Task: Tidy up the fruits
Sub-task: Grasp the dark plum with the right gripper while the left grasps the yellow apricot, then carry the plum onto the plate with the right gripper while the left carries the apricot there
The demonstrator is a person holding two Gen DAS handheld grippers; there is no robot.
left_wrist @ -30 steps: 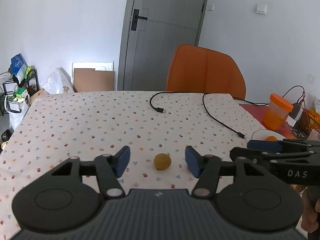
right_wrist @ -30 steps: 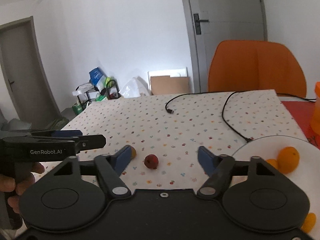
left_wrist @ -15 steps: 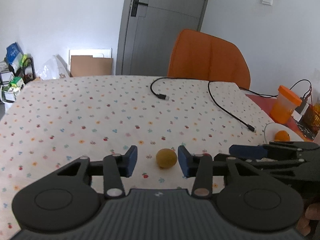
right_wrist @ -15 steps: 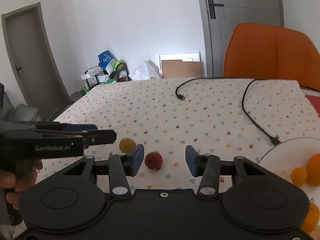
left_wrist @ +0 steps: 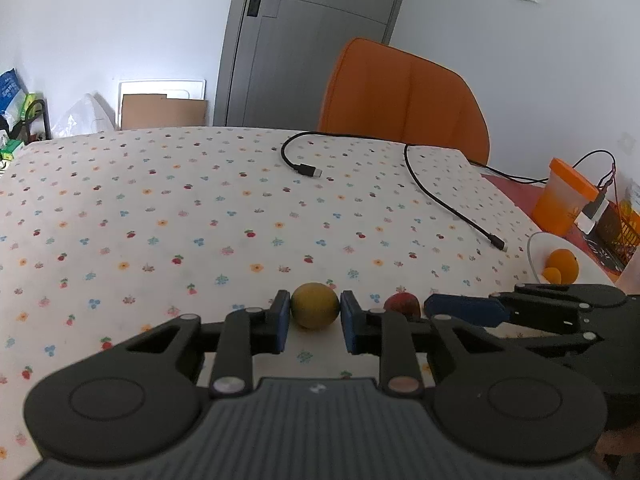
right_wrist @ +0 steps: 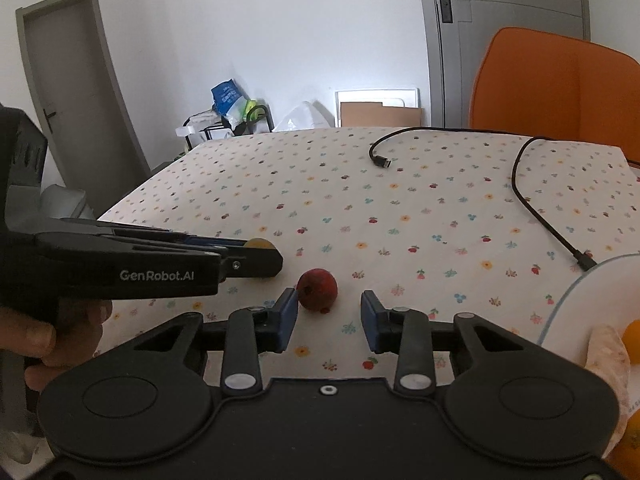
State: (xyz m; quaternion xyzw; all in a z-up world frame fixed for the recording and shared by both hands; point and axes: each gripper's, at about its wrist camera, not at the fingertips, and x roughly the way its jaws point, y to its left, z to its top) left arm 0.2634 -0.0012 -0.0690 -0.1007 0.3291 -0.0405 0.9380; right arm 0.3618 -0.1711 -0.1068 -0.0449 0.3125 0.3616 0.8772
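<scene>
On the flowered tablecloth a yellow round fruit sits between the blue pads of my left gripper, which is shut on it with both pads against its sides. Just to its right lies a small red fruit. My right gripper straddles the red fruit with its jaws closing: the left pad is close to it, and a gap shows at the right pad. In the right wrist view the left gripper covers most of the yellow fruit.
A white plate with oranges stands at the table's right edge. A black cable trails across the far right of the cloth. An orange chair stands behind the table, and an orange-lidded cup is at the right.
Both grippers came down and forward to the table while their jaws narrowed. The left one has closed onto the yellow fruit; the right one's pads have drawn in around the red fruit.
</scene>
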